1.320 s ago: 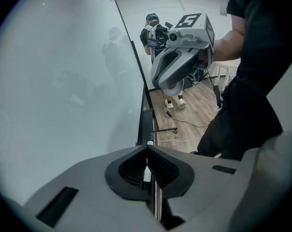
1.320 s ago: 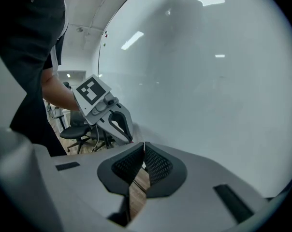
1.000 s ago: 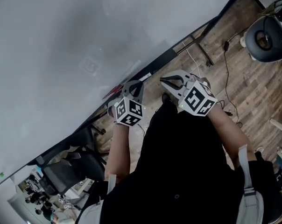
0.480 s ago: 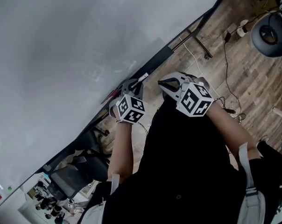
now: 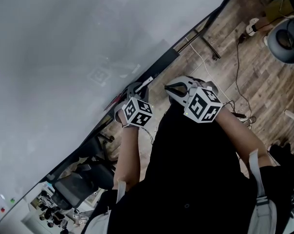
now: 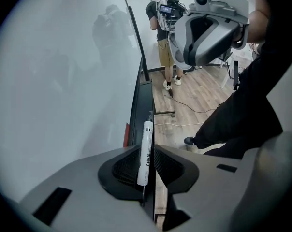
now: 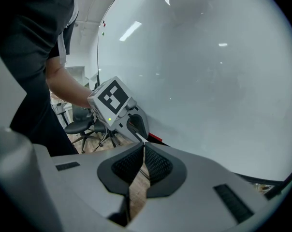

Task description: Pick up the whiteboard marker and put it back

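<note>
A white whiteboard marker (image 6: 146, 151) with a black cap is clamped between the jaws of my left gripper (image 6: 147, 166), pointing along the black tray (image 6: 142, 100) under the whiteboard (image 6: 64, 81). In the head view the left gripper (image 5: 137, 92) sits at the tray's edge with the marker (image 5: 145, 84) poking out. My right gripper (image 5: 172, 87) hovers just to the right, jaws closed on nothing. The right gripper view shows its pads (image 7: 155, 166) touching, with the left gripper (image 7: 131, 125) ahead.
A red object (image 5: 114, 100) lies on the tray left of the left gripper. Cables (image 5: 234, 57) run over the wooden floor (image 5: 254, 82). Office chairs (image 5: 69, 179) stand at lower left. Another person (image 6: 164, 18) stands far along the board.
The left gripper with the marker has shifted slightly up and right along the tray. The right gripper has barely moved.
</note>
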A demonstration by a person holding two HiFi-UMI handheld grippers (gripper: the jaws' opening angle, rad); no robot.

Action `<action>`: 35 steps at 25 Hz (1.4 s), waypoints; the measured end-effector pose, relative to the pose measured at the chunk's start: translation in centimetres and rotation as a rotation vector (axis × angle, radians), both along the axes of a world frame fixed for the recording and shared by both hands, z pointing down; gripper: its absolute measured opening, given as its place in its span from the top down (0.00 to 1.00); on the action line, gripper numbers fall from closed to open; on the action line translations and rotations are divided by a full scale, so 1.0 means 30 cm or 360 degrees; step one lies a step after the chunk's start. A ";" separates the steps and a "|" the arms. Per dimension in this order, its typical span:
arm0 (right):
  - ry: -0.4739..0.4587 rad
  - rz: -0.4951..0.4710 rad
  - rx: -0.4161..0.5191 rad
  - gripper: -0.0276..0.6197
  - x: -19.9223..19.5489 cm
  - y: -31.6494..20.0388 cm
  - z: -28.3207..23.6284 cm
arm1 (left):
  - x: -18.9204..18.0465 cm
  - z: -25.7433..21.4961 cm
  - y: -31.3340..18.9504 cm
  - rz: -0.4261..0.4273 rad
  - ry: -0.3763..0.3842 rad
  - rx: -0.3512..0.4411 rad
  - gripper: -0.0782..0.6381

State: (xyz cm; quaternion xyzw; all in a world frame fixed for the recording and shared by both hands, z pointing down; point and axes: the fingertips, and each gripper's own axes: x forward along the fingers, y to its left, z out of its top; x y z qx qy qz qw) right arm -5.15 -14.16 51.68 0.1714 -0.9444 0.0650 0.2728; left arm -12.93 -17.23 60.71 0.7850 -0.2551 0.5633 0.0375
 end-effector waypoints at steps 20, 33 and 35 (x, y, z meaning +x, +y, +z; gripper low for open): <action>-0.0023 -0.0037 -0.0015 0.93 -0.005 0.023 0.001 | -0.010 0.010 -0.001 -0.0059 -0.0071 -0.0019 0.75; -0.0024 -0.0035 -0.0013 0.93 0.020 0.035 0.007 | 0.016 0.001 0.014 -0.0012 -0.0052 -0.0048 0.79; -0.0025 -0.0023 -0.0002 0.93 0.029 0.042 -0.001 | 0.029 -0.014 0.031 0.0010 -0.0045 -0.0032 0.79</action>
